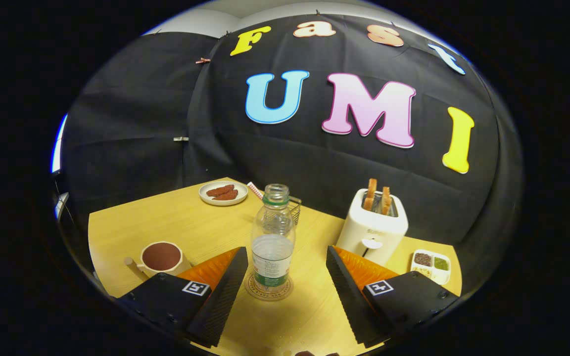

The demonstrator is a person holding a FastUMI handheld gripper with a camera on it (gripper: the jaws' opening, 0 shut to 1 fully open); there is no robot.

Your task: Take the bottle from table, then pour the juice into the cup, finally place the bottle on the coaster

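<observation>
One bottle [272, 242] on one coaster [268, 288], between two parted fingers [225, 291].

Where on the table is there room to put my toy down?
Bare table lies between the plate and the cup. It's crowded where the bottle stands on its coaster between the open gripper fingers, and by the toaster and tray.

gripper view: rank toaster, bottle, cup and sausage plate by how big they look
1. bottle, standing between the open jaws
2. toaster, close to it in size
3. cup and sausage plate: alike; the plate stands farther off, so unranked
</observation>
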